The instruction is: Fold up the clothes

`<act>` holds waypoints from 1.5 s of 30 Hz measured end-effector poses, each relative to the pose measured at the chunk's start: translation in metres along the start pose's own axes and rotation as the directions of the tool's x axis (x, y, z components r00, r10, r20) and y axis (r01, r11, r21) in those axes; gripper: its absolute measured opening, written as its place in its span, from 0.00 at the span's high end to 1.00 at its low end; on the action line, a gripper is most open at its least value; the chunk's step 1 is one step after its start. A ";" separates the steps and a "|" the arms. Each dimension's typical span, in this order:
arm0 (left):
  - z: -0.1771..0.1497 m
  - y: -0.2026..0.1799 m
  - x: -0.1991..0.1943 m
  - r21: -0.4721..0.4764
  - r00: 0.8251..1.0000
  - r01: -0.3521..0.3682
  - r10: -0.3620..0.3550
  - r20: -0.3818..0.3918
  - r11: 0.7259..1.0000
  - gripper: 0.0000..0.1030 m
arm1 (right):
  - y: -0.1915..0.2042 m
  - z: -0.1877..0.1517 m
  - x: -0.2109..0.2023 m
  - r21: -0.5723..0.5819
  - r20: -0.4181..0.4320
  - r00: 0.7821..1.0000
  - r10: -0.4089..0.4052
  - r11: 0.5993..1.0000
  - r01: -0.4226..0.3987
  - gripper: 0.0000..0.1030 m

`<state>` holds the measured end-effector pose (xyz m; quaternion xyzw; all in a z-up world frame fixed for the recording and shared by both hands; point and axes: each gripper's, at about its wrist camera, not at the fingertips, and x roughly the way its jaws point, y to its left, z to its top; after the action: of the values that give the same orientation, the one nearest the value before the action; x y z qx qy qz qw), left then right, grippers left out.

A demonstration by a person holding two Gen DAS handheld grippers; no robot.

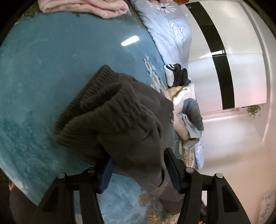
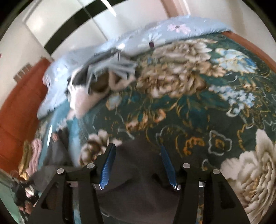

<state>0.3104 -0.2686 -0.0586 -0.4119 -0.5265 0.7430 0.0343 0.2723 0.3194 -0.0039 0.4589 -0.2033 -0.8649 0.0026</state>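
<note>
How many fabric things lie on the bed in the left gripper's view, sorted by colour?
Brown: 1, the sweater
Pink: 1, the blanket
Black and white: 1, the garment
Grey: 1, the garment
Pale blue: 1, the cloth
Total: 5, not counting bedding or hidden pieces in the pile.

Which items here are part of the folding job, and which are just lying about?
In the job:
- dark knit sweater, between the left tool fingers
- right tool, open over dark cloth
- waiting clothes pile

Lying about:
- pink blanket
- pale blue floral quilt
- teal bedspread
- wardrobe
</note>
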 end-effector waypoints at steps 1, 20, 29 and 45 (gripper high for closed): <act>0.001 0.000 0.000 -0.004 1.000 0.002 -0.002 -0.005 1.000 0.40 | 0.000 -0.004 0.002 -0.010 -0.003 1.000 -0.016 1.000 0.016 0.46; 0.055 -0.076 -0.030 0.203 0.992 0.045 -0.068 0.109 0.978 0.90 | 0.038 0.045 0.024 -0.016 0.060 0.998 -0.021 1.000 0.022 0.91; 0.049 -0.054 -0.049 0.297 0.981 0.090 -0.136 0.137 0.951 0.90 | 0.087 0.064 -0.074 -0.218 0.452 0.865 0.218 0.967 -0.130 0.90; 0.022 0.053 -0.034 0.109 0.997 0.034 -0.041 0.062 0.993 0.90 | 0.000 -0.059 -0.030 -0.106 0.149 0.980 0.136 0.987 -0.121 0.67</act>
<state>0.3384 -0.3252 -0.0799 -0.3753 -0.4941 0.7824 0.0534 0.3363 0.3046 -0.0089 0.3754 -0.1901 -0.9048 0.0647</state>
